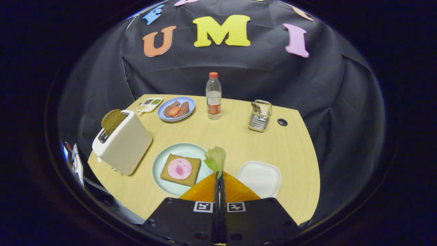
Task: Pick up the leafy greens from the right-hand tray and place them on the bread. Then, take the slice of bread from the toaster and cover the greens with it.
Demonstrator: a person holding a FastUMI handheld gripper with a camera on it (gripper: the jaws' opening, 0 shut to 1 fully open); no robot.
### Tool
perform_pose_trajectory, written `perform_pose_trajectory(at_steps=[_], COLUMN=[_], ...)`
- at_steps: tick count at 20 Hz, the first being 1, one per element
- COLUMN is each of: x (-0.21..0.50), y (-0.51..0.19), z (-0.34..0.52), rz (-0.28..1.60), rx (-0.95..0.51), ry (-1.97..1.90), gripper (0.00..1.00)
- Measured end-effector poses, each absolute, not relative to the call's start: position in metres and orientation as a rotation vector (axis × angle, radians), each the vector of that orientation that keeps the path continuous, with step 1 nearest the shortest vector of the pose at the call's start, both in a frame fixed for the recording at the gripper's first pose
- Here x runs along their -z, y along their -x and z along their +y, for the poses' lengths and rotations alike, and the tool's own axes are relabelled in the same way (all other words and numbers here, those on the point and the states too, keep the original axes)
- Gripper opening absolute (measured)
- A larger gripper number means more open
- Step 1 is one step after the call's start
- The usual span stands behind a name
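My gripper (219,175) is shut on a pale green leaf (216,159), which sticks up from between the fingertips above the table. Just left of the fingers a slice of bread (170,173) topped with a pink round of meat (179,168) lies on a light blue plate (160,159). Just right of the fingers sits a white square tray (258,178) with nothing in it. Farther left stands a white toaster (123,142) with a brown slice of bread (113,120) poking out of its slot.
At the back of the wooden table (239,136) stand a water bottle (213,96), a metal wire holder (260,116), a blue plate of meat and tomato (176,109) and a small sectioned dish (149,105). A round hole (282,122) sits beside the holder.
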State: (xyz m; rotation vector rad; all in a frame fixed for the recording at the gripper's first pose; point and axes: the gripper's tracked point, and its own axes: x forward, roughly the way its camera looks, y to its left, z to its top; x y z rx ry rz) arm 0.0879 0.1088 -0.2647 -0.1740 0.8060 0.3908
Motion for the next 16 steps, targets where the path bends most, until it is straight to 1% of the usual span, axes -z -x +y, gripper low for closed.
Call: perform_pose_trajectory(at_steps=[5,11,14,16], x=[0.261,0.270,0.288,0.316], y=[-0.060,-0.029,-0.037,-0.051], z=[0.172,0.244,0.260,0.256], rz=[0.817,0.879,0.907,0.957], rx=[-0.456,-0.547,-0.546,-0.500], ry=[0.179,0.161,0.180,0.192], gripper=[0.00,0.00,0.00,0.00])
